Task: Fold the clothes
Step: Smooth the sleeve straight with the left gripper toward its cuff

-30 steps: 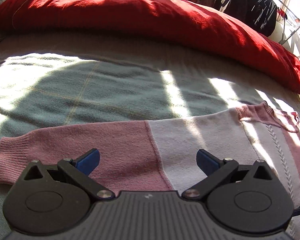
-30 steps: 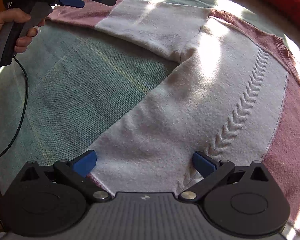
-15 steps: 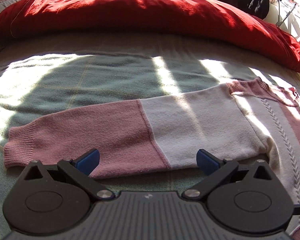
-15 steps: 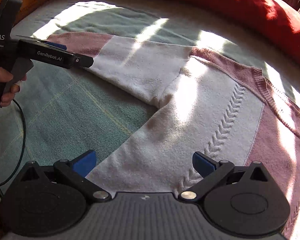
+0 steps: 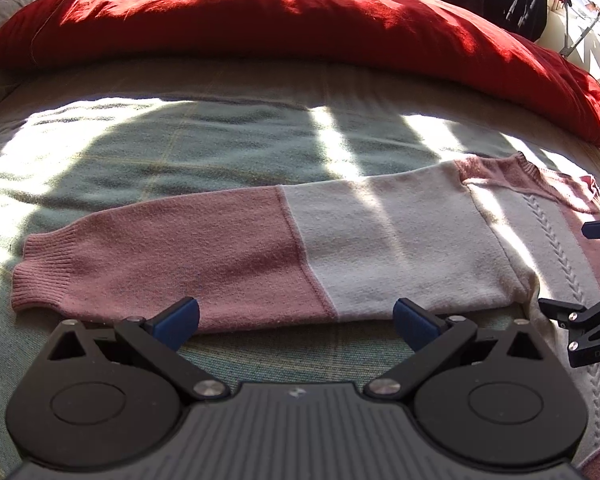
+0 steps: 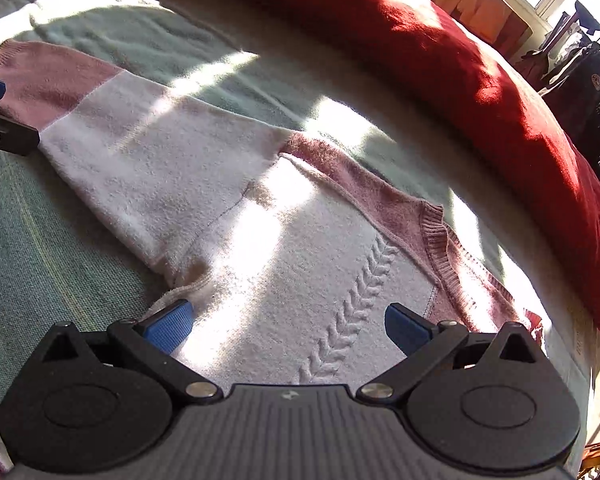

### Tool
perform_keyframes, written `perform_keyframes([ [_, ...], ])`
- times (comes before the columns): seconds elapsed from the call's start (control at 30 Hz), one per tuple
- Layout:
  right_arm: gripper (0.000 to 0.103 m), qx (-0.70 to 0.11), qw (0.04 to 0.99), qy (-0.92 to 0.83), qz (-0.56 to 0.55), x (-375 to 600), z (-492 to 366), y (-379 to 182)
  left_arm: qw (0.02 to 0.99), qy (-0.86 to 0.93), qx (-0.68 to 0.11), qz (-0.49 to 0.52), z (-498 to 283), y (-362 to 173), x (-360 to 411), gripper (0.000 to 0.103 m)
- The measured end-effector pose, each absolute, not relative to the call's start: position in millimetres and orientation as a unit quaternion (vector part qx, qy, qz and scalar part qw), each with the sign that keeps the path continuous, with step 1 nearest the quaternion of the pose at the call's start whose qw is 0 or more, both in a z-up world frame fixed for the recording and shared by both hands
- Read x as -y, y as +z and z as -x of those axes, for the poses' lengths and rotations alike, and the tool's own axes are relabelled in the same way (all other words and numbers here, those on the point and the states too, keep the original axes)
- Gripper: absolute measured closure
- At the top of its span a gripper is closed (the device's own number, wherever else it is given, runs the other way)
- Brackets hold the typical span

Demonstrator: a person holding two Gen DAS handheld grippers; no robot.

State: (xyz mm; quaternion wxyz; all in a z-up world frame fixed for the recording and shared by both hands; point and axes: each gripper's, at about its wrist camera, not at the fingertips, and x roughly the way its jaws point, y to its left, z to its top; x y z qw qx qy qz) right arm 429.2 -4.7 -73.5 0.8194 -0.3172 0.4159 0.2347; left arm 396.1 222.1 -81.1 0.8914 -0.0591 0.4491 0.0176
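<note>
Sweater sleeve (image 5: 260, 252) flat just beyond left hand-held gripper (image 5: 296, 320), jaws spread

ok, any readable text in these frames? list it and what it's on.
"DAS": on the black body of the right claw, left wrist view, cut off by the frame edge.
Pale tag at the bed's edge: too blurred to read.
Sweater: no readable text.
</note>
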Motion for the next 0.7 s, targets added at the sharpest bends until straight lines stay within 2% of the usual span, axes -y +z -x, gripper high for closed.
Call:
perform_keyframes([
  [0.17,0.000,-0.430,0.802,0.287,0.300,5.8,-412.8,-57.6,0.892,0.023,-0.446,0.065,-392.7,-76.8,-224.4,0.001],
  [0.37,0.000,-0.366,0.850,0.238,0.296,1.3,-462.4,-43.3,0.896,0.029,-0.436,0.077,-389.6,-71.0,-228.3,0.001],
  [0.47,0.000,-0.361,0.860,0.209,0.293,-2.9,-500.4,-53.8,0.897,0.029,-0.434,0.079,-387.4,-70.6,-227.7,0.001],
  [0.7,0.000,-0.402,0.854,0.199,0.262,-7.0,-538.9,-89.6,0.896,0.034,-0.434,0.089,-385.0,-73.4,-231.4,0.001],
])
